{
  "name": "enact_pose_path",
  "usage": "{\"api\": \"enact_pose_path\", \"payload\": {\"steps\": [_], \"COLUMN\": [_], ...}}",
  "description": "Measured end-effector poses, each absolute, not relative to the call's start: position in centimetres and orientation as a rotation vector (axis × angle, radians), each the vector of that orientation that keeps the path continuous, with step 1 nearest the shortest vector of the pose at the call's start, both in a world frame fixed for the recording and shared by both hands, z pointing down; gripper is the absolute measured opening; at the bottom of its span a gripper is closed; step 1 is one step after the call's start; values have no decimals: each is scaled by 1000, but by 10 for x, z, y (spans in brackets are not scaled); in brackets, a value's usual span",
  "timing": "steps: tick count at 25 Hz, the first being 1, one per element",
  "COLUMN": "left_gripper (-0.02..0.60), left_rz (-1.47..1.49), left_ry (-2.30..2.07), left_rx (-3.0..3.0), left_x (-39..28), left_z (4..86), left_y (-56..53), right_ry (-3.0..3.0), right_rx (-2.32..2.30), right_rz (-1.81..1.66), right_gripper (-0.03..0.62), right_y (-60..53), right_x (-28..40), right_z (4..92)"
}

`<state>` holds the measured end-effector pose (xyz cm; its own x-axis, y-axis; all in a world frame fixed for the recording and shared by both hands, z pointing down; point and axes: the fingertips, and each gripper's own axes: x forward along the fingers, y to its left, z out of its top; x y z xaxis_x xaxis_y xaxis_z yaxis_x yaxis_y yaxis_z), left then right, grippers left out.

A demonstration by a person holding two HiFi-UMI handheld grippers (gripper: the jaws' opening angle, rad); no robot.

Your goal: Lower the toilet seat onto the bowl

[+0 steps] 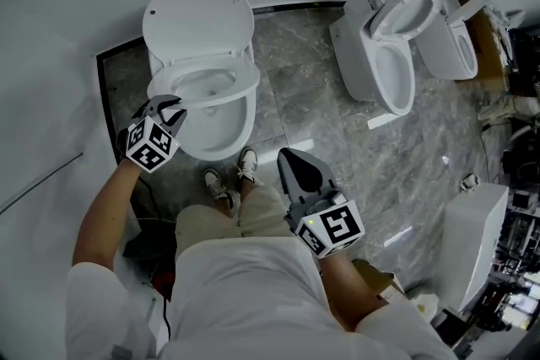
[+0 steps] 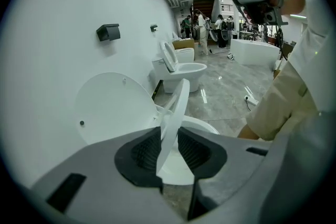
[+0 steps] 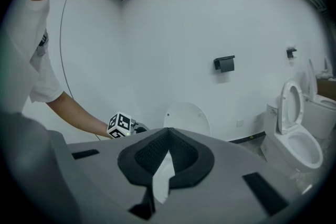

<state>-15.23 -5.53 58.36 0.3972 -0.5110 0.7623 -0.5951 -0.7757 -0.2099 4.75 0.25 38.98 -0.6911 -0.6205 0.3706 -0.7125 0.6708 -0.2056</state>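
Firstly, my left gripper [image 1: 164, 104] is clamped narrowly on the toilet seat [image 1: 245, 87] at its 8 o'clock rim. The toilet seat hangs tilted, partway down above the bowl [image 1: 229, 137]. My right gripper [image 1: 291, 154], at the bowl's 4 o'clock, is closed and empty.

Sanitaryware showroom or test hall, by the look. Toilets [image 1: 390, 76] in a row along one white wall [image 1: 76, 4]. Freestanding bathtub [image 2: 257, 54] further down.

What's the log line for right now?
left tool: shut on seat | seat: tilted, not yet on bowl | lid: up | right tool: shut, empty
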Motion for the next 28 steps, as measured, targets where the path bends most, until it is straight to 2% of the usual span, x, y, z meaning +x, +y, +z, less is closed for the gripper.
{"api": "enact_pose_path", "payload": {"steps": [28], "left_gripper": [137], "left_rz": [1500], "left_ry": [-604], "left_rx": [2452], "left_x": [-113], "left_z": [702], "left_y": [52], "right_ry": [-2512], "right_rx": [1028], "right_rz": [595], "right_gripper": [-3], "right_y": [15], "right_x": [47], "right_z": [445]}}
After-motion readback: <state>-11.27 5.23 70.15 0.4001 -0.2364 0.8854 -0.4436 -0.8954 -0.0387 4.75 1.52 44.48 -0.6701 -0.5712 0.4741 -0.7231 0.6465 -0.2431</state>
